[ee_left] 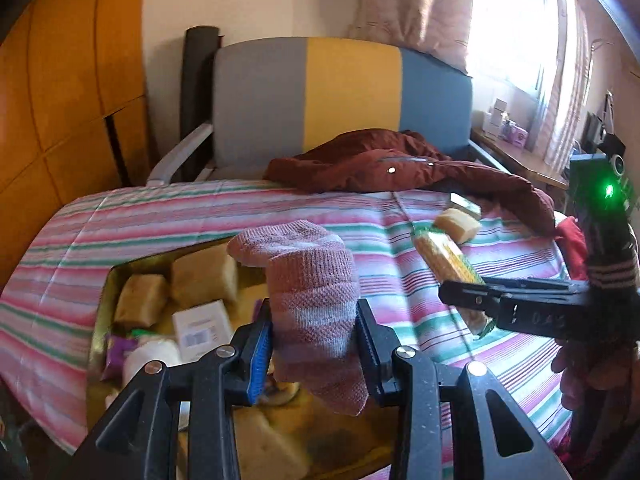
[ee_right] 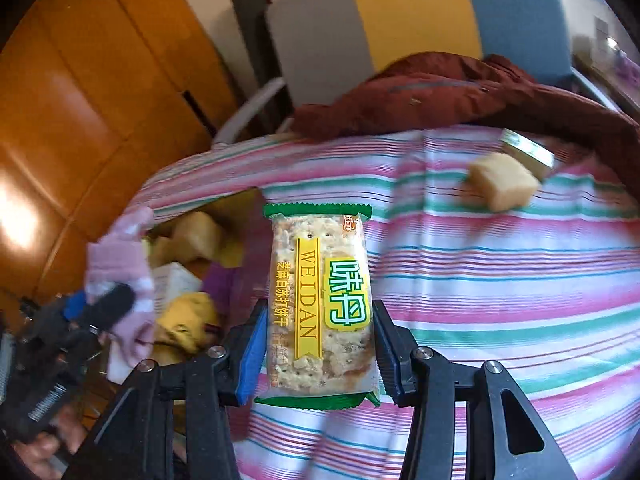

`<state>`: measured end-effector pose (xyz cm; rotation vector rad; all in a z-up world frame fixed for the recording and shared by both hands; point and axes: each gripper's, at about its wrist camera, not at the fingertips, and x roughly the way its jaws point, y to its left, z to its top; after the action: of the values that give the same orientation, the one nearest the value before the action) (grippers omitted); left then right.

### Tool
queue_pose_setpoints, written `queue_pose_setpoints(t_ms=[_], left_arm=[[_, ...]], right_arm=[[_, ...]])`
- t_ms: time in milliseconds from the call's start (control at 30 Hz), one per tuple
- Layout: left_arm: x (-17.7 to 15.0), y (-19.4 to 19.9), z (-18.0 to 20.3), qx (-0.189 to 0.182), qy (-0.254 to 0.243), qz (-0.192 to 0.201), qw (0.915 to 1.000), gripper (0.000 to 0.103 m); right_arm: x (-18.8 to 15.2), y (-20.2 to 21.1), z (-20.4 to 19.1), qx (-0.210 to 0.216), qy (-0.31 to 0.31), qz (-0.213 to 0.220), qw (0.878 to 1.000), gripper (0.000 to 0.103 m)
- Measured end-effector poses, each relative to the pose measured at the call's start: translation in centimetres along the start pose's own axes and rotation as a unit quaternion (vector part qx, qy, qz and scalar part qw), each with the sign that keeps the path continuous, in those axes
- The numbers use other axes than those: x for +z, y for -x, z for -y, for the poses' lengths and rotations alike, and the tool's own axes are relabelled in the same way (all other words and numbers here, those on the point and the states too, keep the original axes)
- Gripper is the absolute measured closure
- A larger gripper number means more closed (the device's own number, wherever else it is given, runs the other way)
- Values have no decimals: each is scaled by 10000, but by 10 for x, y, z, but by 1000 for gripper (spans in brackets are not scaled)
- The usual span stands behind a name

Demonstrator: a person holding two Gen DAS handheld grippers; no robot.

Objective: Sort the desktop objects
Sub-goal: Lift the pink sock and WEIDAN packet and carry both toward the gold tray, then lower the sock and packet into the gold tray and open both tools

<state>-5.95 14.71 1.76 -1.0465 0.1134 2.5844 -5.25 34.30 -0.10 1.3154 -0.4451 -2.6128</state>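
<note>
Place: a lived-in room of a home.
Surface: striped cloth [ee_left: 192,216] in pink, green and white.
12 o'clock: chair [ee_left: 344,96] upholstered grey, yellow and blue, a dark red jacket [ee_left: 400,166] dropped before it.
2 o'clock: bright window with pink curtains [ee_left: 420,4].
9 o'clock: orange wooden cabinet doors [ee_left: 60,92].

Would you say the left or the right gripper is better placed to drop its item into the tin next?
Left, probably: the left gripper holds the pink sock directly over the open tin, while the right gripper holds the cracker packet over the striped cloth beside it.
</note>
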Motion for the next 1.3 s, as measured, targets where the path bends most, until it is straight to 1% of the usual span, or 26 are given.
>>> queue_pose_setpoints(t_ms=[100, 267, 533, 767, 933, 1067, 1133, 1167, 1233, 1300], left_arm=[[-8, 2, -13, 94, 87, -31, 9999, 65], [-20, 4, -31, 167, 243, -81, 9995, 65], [-35, 5, -47, 207, 412, -170, 9988, 65], [-42, -3, -50, 198, 439, -265, 9985, 65], [-47, -18, -50, 136, 419, -440, 9981, 65], [-51, -28, -51, -13, 486, -552, 9973, 64], [-51, -30, -51, -82, 462, -528, 9975, 64], [-50, -31, -50, -125, 458, -533, 9974, 64], [-50, -33, -51, -228, 486, -561, 9970, 58], [-50, -33, -53, -386, 580, -577, 9959, 50]], right_arm=[[1, -6, -22, 197, 102, 7, 9998, 54], [2, -18, -56, 394, 278, -54, 9988, 54], [2, -33, -95, 579, 521, -163, 9968, 54], [6, -42, -110, 626, 579, -214, 9961, 54], [11, -47, -117, 617, 616, -216, 9960, 54], [14, -52, -118, 605, 588, -237, 9962, 54], [15, -55, -119, 598, 568, -249, 9963, 54], [15, -56, -120, 582, 568, -253, 9964, 54], [17, -60, -120, 584, 546, -273, 9964, 54], [18, -62, -120, 610, 488, -275, 9966, 52]])
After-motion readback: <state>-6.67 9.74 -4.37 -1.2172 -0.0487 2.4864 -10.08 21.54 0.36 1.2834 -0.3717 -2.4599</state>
